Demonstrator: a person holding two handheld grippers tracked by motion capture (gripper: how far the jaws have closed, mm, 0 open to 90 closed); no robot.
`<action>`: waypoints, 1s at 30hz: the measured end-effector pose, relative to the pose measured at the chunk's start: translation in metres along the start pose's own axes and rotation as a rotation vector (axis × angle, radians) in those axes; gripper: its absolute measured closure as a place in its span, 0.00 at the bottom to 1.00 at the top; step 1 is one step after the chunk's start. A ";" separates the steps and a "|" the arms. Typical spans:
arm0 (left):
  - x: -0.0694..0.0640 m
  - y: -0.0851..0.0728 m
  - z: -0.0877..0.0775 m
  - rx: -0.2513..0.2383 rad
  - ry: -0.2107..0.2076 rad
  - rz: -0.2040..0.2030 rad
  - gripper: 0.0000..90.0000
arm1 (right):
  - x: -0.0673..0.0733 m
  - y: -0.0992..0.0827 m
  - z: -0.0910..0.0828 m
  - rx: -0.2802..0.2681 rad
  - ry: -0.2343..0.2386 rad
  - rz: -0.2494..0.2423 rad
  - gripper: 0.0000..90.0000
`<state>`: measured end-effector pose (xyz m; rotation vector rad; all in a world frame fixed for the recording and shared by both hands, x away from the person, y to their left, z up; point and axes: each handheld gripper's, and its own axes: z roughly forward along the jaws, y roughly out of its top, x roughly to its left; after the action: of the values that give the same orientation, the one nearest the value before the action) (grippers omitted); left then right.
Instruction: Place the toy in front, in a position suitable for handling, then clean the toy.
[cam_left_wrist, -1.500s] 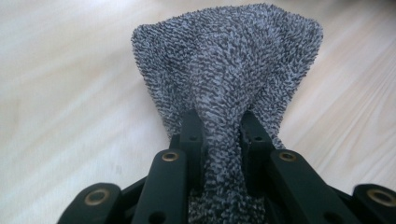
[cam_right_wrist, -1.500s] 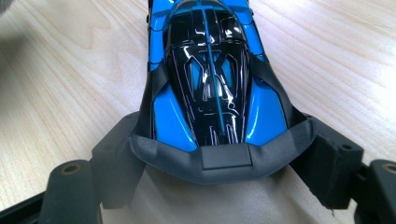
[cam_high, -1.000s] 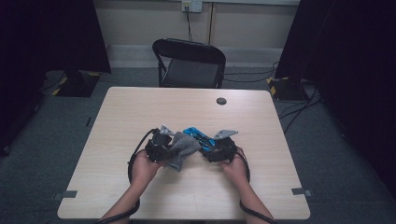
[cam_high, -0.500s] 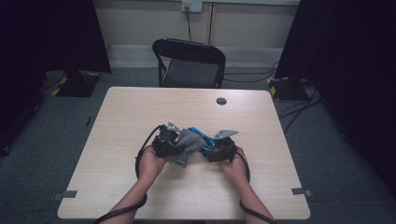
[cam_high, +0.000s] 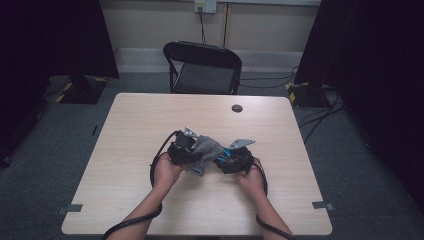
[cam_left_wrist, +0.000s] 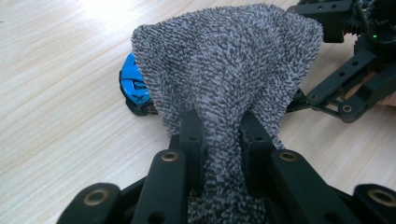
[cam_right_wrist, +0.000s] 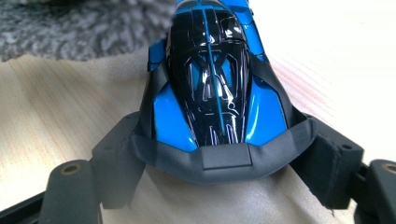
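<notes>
- Cloth (cam_left_wrist: 224, 70), grey and fluffy, is pinched between the two black jaws of the left gripper (cam_left_wrist: 223, 135); in the left gripper view it rises from the bottom centre and spreads wide to the top of the frame.
- The left gripper's jaws are pressed together on a narrow fold of this cloth, with the rest of it hanging loose in front.
- In the high view the cloth (cam_high: 204, 152) lies at the middle of the frame, between the left gripper (cam_high: 181, 149) and the right gripper (cam_high: 234, 159), low over the table (cam_high: 150, 115).
- A blue and black toy car (cam_right_wrist: 212, 79) sits between the jaws of the right gripper (cam_right_wrist: 219, 163); the jaws stand wide and press on both sides of its rear end, so it is clamped.
- In the right gripper view the car fills the centre and points to the top of the frame, and the cloth (cam_right_wrist: 84, 28) covers the upper left corner, touching the car's front part.
- In the left gripper view one end of the car (cam_left_wrist: 134, 88) looks out at the left of the cloth, its wheel close to the wooden surface.
- A black chair (cam_high: 202, 67) stands behind the table at the top centre of the high view, and a small dark round thing (cam_high: 237, 108) lies on the table's far part.
- Both hands (cam_high: 167, 172) come from the bottom of the high view.
</notes>
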<state>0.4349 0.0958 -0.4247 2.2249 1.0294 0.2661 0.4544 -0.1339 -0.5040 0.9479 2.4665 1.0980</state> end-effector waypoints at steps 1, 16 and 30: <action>0.001 0.000 0.001 0.002 -0.004 -0.007 0.84 | 0.000 0.000 0.000 0.000 0.000 -0.001 0.27; 0.003 0.008 0.010 -0.008 -0.001 -0.018 0.83 | 0.000 0.000 0.000 -0.001 0.000 0.000 0.27; -0.003 0.019 0.027 0.000 -0.009 -0.024 0.83 | 0.000 0.000 0.000 0.000 0.000 -0.001 0.27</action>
<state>0.4561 0.0714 -0.4326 2.2109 1.0509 0.2456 0.4545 -0.1339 -0.5040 0.9467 2.4662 1.0981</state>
